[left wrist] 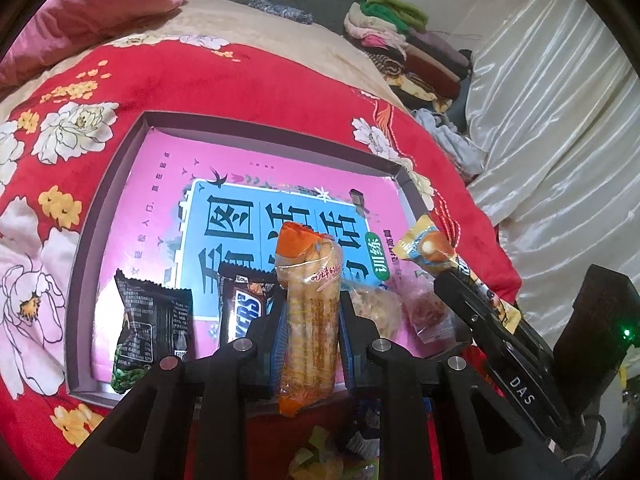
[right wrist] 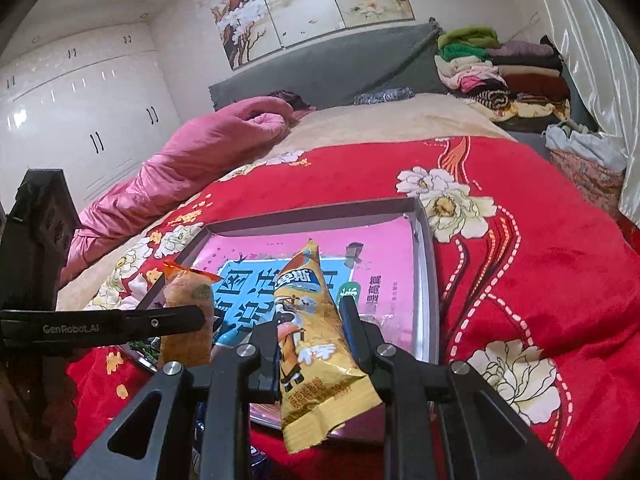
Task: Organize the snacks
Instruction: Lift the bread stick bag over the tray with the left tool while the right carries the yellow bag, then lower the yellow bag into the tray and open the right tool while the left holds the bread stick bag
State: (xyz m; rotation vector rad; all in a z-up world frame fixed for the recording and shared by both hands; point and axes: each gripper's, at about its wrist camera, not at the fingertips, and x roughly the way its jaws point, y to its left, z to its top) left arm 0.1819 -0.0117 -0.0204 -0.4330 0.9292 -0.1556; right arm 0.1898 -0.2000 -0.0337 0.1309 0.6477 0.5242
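Observation:
A shallow grey box [left wrist: 100, 216] with a pink and blue printed bottom lies on the red flowered bedspread. Inside its near edge rest a dark green snack pack [left wrist: 154, 332], a Snickers bar [left wrist: 244, 308] and two clear-wrapped pastries [left wrist: 424, 308]. My left gripper [left wrist: 310, 312] is shut on an orange-ended pack of wafer rolls [left wrist: 312, 312], held upright over the box's near edge. My right gripper [right wrist: 312, 332] is shut on a yellow snack pouch [right wrist: 316, 344], held above the box [right wrist: 424, 272] near its front right. The wafer pack [right wrist: 188, 312] and the left gripper's finger [right wrist: 120, 322] show at the left in the right wrist view.
The bedspread [right wrist: 540, 264] surrounds the box. A pink quilt [right wrist: 192, 160] lies bunched at the far left. Folded clothes [right wrist: 500, 72] are stacked by the grey headboard. White satin curtains [left wrist: 560, 120] hang on the right. A white wardrobe [right wrist: 80, 112] stands beyond the bed.

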